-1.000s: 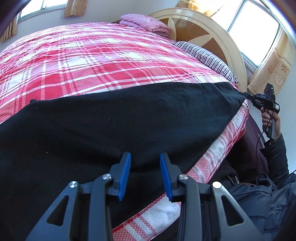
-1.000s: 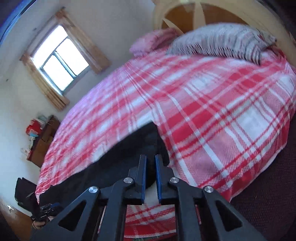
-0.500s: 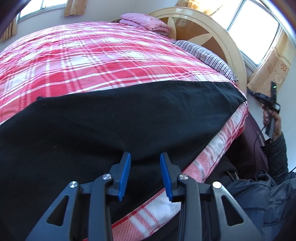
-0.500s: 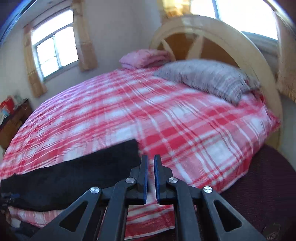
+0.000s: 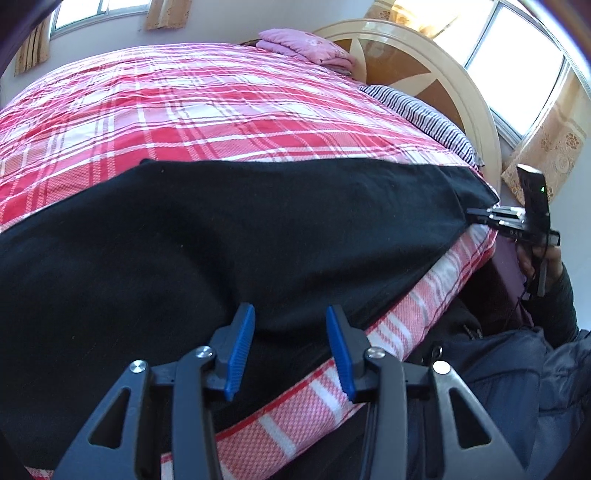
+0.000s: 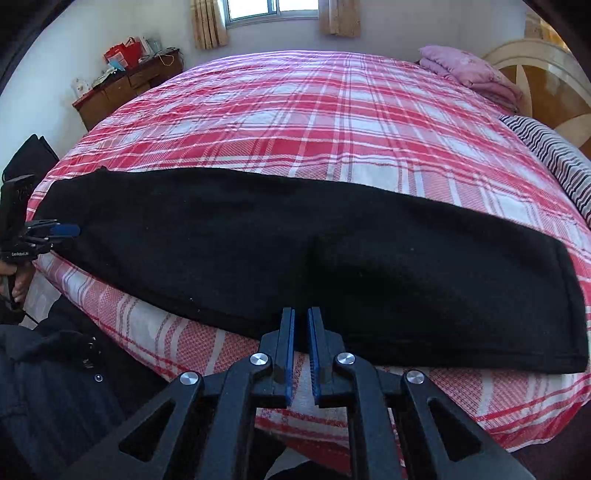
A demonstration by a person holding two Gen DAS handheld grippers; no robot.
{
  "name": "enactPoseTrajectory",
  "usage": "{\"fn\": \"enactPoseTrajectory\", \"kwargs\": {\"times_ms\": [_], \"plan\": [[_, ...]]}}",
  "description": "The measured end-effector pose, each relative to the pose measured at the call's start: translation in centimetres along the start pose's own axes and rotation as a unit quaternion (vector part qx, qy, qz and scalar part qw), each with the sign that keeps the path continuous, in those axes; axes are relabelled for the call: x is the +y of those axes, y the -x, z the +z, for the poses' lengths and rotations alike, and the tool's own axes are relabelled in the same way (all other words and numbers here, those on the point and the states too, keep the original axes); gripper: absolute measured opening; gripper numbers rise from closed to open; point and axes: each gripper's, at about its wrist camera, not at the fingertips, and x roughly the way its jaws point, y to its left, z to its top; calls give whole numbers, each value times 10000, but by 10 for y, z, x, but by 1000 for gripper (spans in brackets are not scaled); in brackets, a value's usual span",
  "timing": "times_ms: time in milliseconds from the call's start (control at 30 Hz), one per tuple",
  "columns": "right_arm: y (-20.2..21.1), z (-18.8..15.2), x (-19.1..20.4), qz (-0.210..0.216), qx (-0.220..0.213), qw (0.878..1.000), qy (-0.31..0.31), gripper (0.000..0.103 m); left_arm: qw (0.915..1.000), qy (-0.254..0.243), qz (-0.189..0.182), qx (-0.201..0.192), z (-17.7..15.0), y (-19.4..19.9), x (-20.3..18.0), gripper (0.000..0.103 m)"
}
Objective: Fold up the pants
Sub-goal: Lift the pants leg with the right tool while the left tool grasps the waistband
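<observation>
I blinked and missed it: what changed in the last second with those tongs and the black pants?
The right tongs let go of the end of the black fabric pants, swung round and now sit shut at their near edge. The left tongs have just been opening, nothing gripped between them. The pants stay flat on the red-and-white plaid bedspread.

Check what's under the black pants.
The black pants lie flat on the red plaid bedspread, visible all around them. Anything beneath the fabric itself is covered.

Bright window daylight, sharp frames, heavy fisheye edge warping.
</observation>
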Motion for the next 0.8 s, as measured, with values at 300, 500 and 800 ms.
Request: {"fn": "enactPoseTrajectory", "kwargs": {"times_ms": [300, 500, 800], "plan": [[-12, 3, 9, -137, 144, 9998, 83, 15, 9996, 114, 242, -25, -14, 25, 21, 44], [5, 16, 29, 198, -72, 9993, 315, 16, 9870, 182, 1512, -514, -15, 77, 55, 57], [-18, 64, 73, 488, -221, 9958, 749, 16, 9555, 1349, 2442, -962, -36, 128, 133, 57]]}}
